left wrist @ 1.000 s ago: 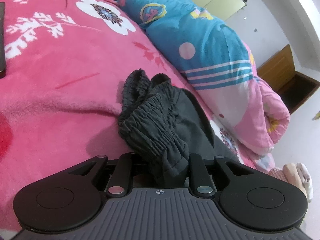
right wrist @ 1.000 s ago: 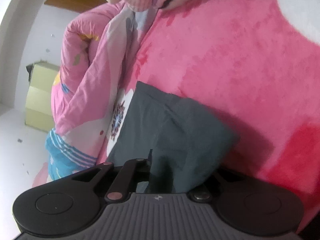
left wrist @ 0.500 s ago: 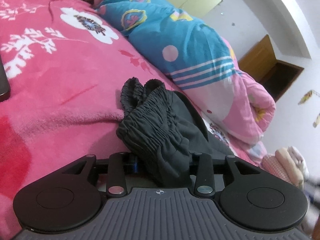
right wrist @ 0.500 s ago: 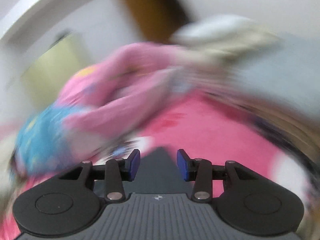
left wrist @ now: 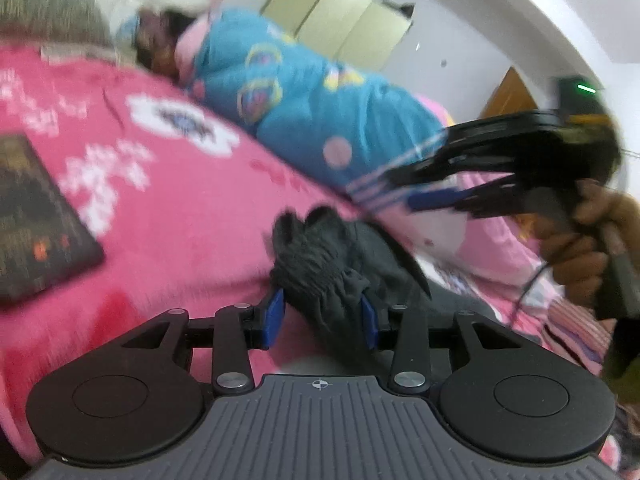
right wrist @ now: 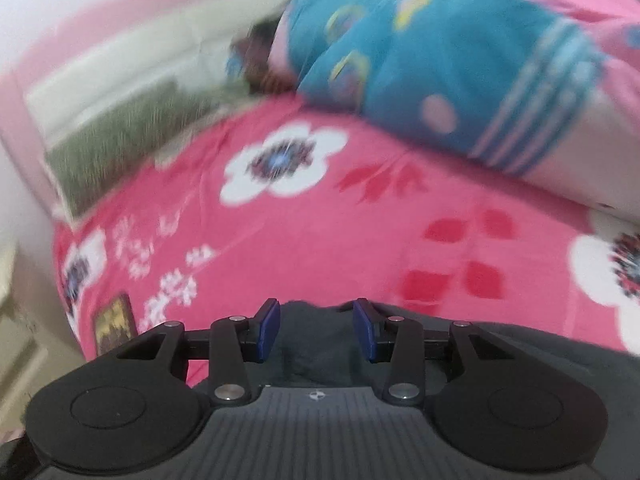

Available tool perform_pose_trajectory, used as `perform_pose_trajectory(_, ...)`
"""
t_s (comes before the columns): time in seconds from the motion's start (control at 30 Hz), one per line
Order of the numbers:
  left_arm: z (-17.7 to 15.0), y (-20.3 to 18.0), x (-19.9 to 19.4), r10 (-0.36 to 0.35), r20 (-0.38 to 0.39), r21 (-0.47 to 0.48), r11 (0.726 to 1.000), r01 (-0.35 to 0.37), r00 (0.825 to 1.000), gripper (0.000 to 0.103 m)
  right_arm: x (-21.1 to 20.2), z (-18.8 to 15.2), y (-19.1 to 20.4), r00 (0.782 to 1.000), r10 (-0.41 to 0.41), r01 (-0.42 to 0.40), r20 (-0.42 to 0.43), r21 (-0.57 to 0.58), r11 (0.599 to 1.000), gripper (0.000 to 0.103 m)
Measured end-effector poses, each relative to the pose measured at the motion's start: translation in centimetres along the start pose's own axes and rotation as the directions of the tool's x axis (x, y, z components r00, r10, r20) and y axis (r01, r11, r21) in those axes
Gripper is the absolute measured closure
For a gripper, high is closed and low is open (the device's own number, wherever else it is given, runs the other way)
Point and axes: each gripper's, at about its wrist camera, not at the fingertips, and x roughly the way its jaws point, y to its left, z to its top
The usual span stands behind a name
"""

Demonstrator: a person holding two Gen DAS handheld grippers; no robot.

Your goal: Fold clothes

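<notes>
Low in both frames, the left gripper (left wrist: 322,320) and right gripper (right wrist: 316,330), jaws just opened, straddle the crumpled dark grey fabric garment (left wrist: 320,256) unclamped.

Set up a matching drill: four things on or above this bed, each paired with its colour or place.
1. dark garment
2. quilt
3. blanket
4. right gripper

a. blue with pink dots and stripes
b. pink with white flowers
c. bunched between the left gripper's open pads
d. held in the air over the bed

Pairs: 1-c, 2-a, 3-b, 4-d
</notes>
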Motion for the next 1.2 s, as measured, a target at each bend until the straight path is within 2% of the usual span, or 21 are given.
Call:
perform_pose_trajectory(0.1, 0.4, 0.1, 0.3, -0.006, 0.018, 0.010, 1.000, 0.006, 1.000, 0.063, 3.1, 0.6, 2.0, 0.996, -0.029, 0.023, -0.083, -0.072, 0.997, 0.060)
perform_pose_trajectory(0.23, 0.2, 0.4, -0.2, -0.032, 0.040, 0.011, 0.999, 0.031, 0.999, 0.062, 4.9, 0.8, 2.2, 0.990, -0.053, 0.044, -0.133, -0.073, 0.996, 0.060)
perform_pose_trajectory(0.27, 0.2, 0.6, -0.4, -0.068, 0.034, 0.004, 0.998, 0.068, 0.997, 0.060, 5.0, 0.8, 2.2, 0.989, -0.055, 0.046, -0.136, -0.070, 0.996, 0.060)
perform_pose_trajectory(0.3, 0.1, 0.9, -0.2, -0.130, -0.004, -0.020, 0.991, 0.130, 0.991, 0.059, 5.1, 0.9, 2.2, 0.989, -0.059, 0.049, -0.138, -0.072, 0.996, 0.060)
perform_pose_trajectory(0.33, 0.1, 1.3, 0.1, -0.195, -0.044, -0.048, 0.980, 0.193, 0.980, 0.056, 5.1, 1.0, 2.1, 0.989, -0.062, 0.052, -0.138, -0.073, 0.996, 0.060)
perform_pose_trajectory(0.47, 0.4, 2.6, -0.6, -0.212, 0.003, -0.135, 0.968, 0.211, 0.977, 0.056, 5.1, 1.3, 1.9, 0.989, -0.075, 0.066, -0.130, -0.075, 0.995, 0.060)
perform_pose_trajectory(0.57, 1.5, 3.1, -1.4, -0.115, 0.124, -0.134, 0.982, 0.132, 0.986, 0.053, 4.8, 1.5, 2.2, 0.990, -0.076, 0.067, -0.115, -0.084, 0.994, 0.060)
perform_pose_trajectory(0.63, 2.1, 2.8, -0.1, -0.070, 0.095, -0.109, 0.991, 0.080, 0.993, 0.051, 4.9, 1.6, 2.4, 0.991, -0.077, 0.066, -0.112, -0.095, 0.993, 0.060)
perform_pose_trajectory(0.73, 2.0, 2.1, 2.5, -0.037, -0.019, -0.076, 0.996, 0.036, 0.999, 0.051, 5.7, 1.4, 2.8, 0.986, -0.095, 0.078, -0.134, -0.132, 0.988, 0.060)
perform_pose_trajectory(0.8, 1.7, 1.7, 2.4, -0.046, -0.016, -0.052, 0.998, 0.046, 0.999, 0.058, 6.3, 1.1, 2.7, 0.982, -0.110, 0.086, -0.152, -0.153, 0.984, 0.063)
perform_pose_trajectory(0.83, 1.5, 1.6, 2.4, -0.052, -0.013, -0.040, 0.998, 0.051, 0.999, 0.069, 6.3, 0.8, 2.5, 0.982, -0.102, 0.078, -0.157, -0.155, 0.985, 0.066)
perform_pose_trajectory(0.87, 1.3, 1.4, 2.3, -0.057, -0.010, -0.028, 0.998, 0.056, 0.998, 0.078, 6.2, 0.6, 2.4, 0.983, -0.095, 0.070, -0.156, -0.158, 0.985, 0.074)
perform_pose_trajectory(0.93, 1.1, 1.3, 1.7, -0.072, -0.001, -0.015, 0.997, 0.072, 0.997, 0.084, 6.0, 0.2, 2.5, 0.984, -0.092, 0.064, -0.153, -0.179, 0.982, 0.093)
perform_pose_trajectory(1.03, 0.8, 1.3, 1.5, -0.098, -0.019, -0.024, 0.995, 0.097, 0.995, 0.090, 5.6, -0.5, 2.7, 0.985, -0.098, 0.068, -0.139, -0.209, 0.976, 0.099)
perform_pose_trajectory(1.2, 0.5, 0.8, 1.1, -0.120, -0.010, -0.007, 0.993, 0.120, 0.993, 0.094, 4.0, -0.5, 3.7, 0.996, -0.079, 0.068, -0.035, -0.243, 0.967, 0.101)
